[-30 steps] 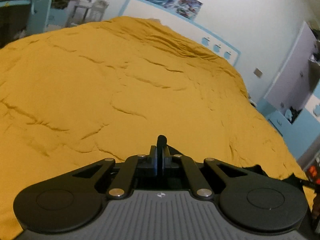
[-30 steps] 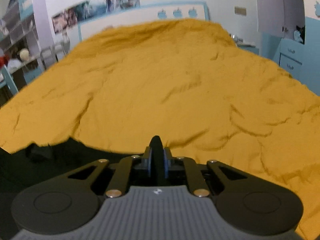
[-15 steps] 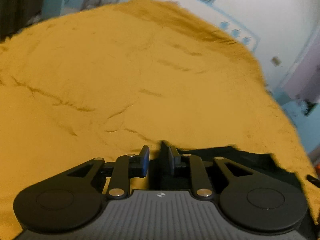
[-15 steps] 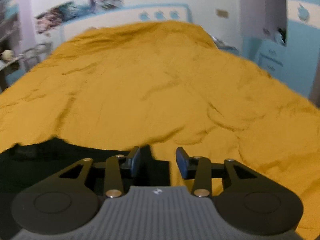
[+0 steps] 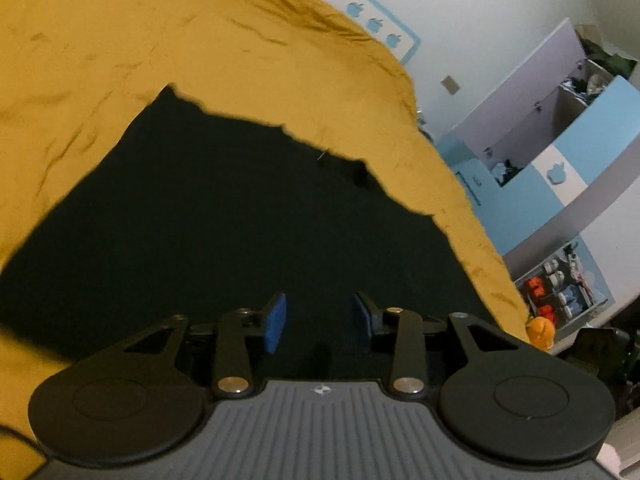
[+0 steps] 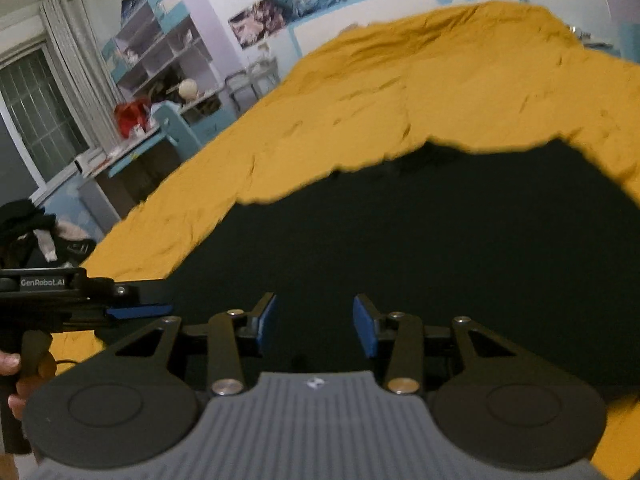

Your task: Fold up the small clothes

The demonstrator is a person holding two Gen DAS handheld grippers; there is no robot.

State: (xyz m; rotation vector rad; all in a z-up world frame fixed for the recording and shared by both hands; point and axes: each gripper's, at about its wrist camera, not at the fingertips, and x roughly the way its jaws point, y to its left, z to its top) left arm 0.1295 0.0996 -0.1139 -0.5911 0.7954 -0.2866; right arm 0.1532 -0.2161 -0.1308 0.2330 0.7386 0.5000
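A black garment [image 5: 240, 216] lies spread flat on the mustard-yellow bed cover [image 5: 120, 40]. It also fills the middle of the right wrist view [image 6: 420, 232]. My left gripper [image 5: 320, 322] is open and empty, just above the garment's near edge. My right gripper [image 6: 314, 328] is open and empty, also over the garment's near edge. The left gripper shows side-on at the left of the right wrist view [image 6: 136, 312], held by a hand.
The yellow cover [image 6: 400, 88] spans the bed around the garment. A desk and shelves with clutter [image 6: 160, 92] stand beyond the bed's left side. Blue and white cabinets [image 5: 560, 140] stand to its right. A pile of dark clothes [image 6: 28, 228] sits at far left.
Both grippers went from shut to open, letting go of the black garment. They pulled back and up, and the garment now lies spread flat on the cover.
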